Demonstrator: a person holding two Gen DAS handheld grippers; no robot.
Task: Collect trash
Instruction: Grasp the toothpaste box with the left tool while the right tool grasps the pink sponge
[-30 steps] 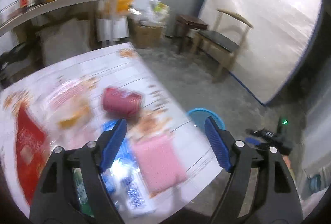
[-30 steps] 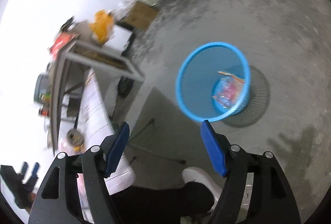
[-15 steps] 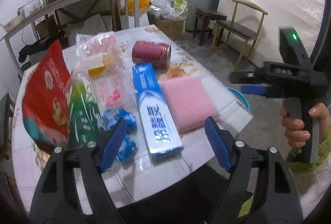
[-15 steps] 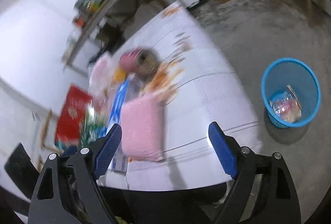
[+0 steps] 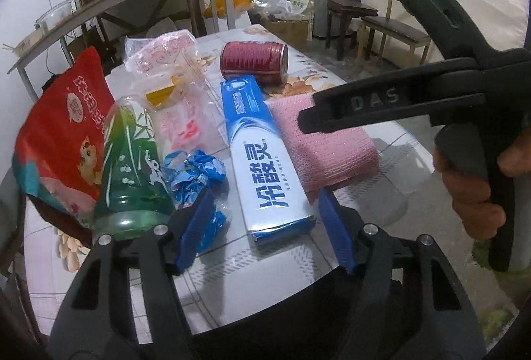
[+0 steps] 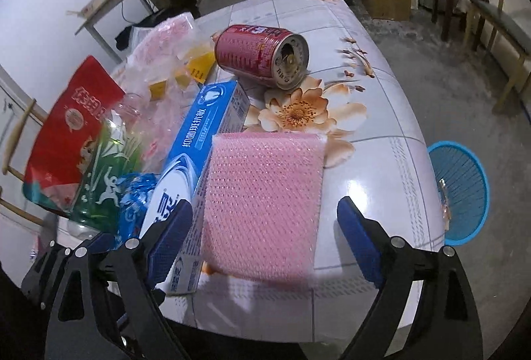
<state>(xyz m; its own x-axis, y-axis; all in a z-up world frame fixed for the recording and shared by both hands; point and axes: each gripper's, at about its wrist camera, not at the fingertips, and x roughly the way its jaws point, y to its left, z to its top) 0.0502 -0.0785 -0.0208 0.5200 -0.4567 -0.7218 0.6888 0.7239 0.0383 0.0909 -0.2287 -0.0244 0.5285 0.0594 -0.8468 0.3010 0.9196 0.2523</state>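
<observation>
Left claw [image 5: 262, 227] narrowing, jaws apart around the toothpaste box [image 5: 262, 157], lower centre. Right claw [image 6: 265, 237] widening, empty, over the pink sponge [image 6: 262, 204].

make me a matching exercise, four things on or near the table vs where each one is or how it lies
Things:
1. red can
2. toothpaste box
3. pink scrub pad
4. blue basket

Places or states:
a. on the floor beside the table
b. on its side, open end showing
c. flat between crumpled blue wrapper and pad
d. flat, nearest the table's front edge on the basket side

Pairs: 1-b, 2-c, 3-d, 4-a
</observation>
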